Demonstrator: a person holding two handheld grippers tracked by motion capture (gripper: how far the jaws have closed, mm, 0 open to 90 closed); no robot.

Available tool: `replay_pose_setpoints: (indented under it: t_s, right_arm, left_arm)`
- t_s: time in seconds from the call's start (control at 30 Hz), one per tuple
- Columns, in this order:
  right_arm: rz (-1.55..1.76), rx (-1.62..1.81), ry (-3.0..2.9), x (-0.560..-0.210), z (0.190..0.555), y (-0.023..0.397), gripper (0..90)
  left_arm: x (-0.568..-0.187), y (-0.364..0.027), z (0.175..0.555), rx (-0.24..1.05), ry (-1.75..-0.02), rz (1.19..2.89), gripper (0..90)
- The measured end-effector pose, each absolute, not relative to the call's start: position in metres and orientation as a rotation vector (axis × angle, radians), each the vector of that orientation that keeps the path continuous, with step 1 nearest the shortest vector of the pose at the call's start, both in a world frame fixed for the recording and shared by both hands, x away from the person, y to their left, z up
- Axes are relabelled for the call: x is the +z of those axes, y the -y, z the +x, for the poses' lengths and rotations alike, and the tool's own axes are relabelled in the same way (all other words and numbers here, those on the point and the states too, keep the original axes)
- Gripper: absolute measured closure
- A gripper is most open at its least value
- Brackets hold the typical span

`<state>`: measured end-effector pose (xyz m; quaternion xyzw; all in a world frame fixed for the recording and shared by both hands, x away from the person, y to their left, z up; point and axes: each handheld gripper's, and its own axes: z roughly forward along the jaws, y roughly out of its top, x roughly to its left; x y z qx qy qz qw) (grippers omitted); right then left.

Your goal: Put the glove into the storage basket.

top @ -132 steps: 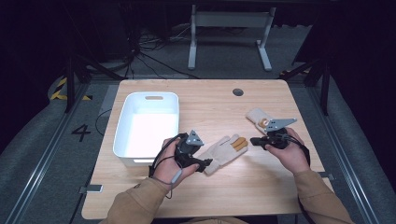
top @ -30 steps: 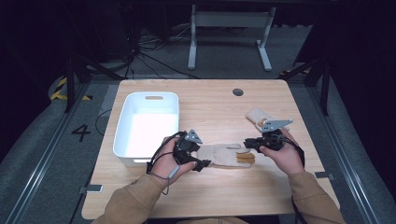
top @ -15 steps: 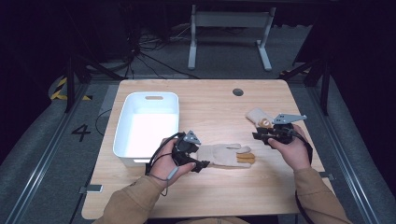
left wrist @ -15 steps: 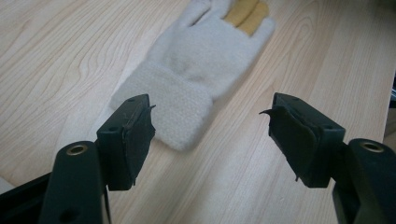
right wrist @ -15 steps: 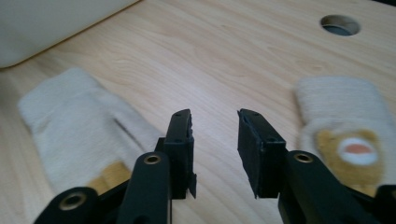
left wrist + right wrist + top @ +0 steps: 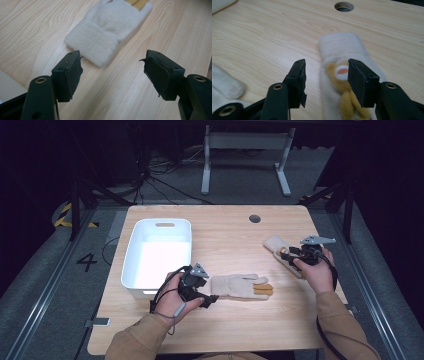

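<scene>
A cream fleece glove (image 6: 240,286) lies flat in the middle of the wooden table, its fingers with yellow tips pointing right. My left gripper (image 6: 210,297) stands open just short of its cuff (image 6: 100,42), with nothing between the pads (image 6: 111,60). A second cream glove (image 6: 276,245) with a small yellow bear on it lies at the right. My right gripper (image 6: 285,254) hangs over it. Its jaws have just been opening and stand open (image 6: 326,63) either side of the bear glove (image 6: 339,47), not pressing on it.
A white empty bin (image 6: 157,255) stands at the left, right beside my left hand. A round cable hole (image 6: 255,218) sits near the table's far edge. The first glove's fingertips (image 6: 224,85) lie at the lower left of the right gripper view.
My right gripper has let go of the middle glove's fingers, opened, and moved right and away to the bear glove. The middle glove lies flat. My left gripper has stayed put.
</scene>
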<state>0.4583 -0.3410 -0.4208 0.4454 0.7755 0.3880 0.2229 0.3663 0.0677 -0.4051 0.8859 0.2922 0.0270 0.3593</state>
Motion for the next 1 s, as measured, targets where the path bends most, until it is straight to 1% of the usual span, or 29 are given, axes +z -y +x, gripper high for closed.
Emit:
replay_pose_setpoints:
  t_s: [0.3,0.43,0.67,0.77,0.8,0.93,1.0]
  right_arm:
    - [1.329,1.004,-2.131,-0.440,0.471,0.360,47.9]
    - [1.355,0.976,-2.140,-0.448,0.473,0.364,47.9]
    - [1.346,0.946,-2.158,-0.452,0.474,0.364,48.8]
    - [1.347,0.930,-2.175,-0.454,0.475,0.362,51.7]
    - [1.341,0.926,-2.180,-0.455,0.475,0.362,54.1]
    - [1.340,0.924,-2.205,-0.453,0.473,0.362,70.3]
    - [1.342,0.912,-2.221,-0.451,0.472,0.361,75.3]
  left_arm:
    - [-0.408,-0.069,0.364,0.071,-0.767,2.289,30.8]
    - [-0.408,-0.069,0.364,0.072,-0.767,2.283,31.0]
    - [-0.407,-0.069,0.363,0.076,-0.766,2.284,30.8]
    - [-0.407,-0.069,0.363,0.078,-0.766,2.283,30.8]
    - [-0.407,-0.069,0.363,0.077,-0.768,2.282,30.8]
    - [-0.406,-0.070,0.364,0.078,-0.770,2.283,30.8]
    - [-0.406,-0.070,0.363,0.084,-0.764,2.280,30.8]
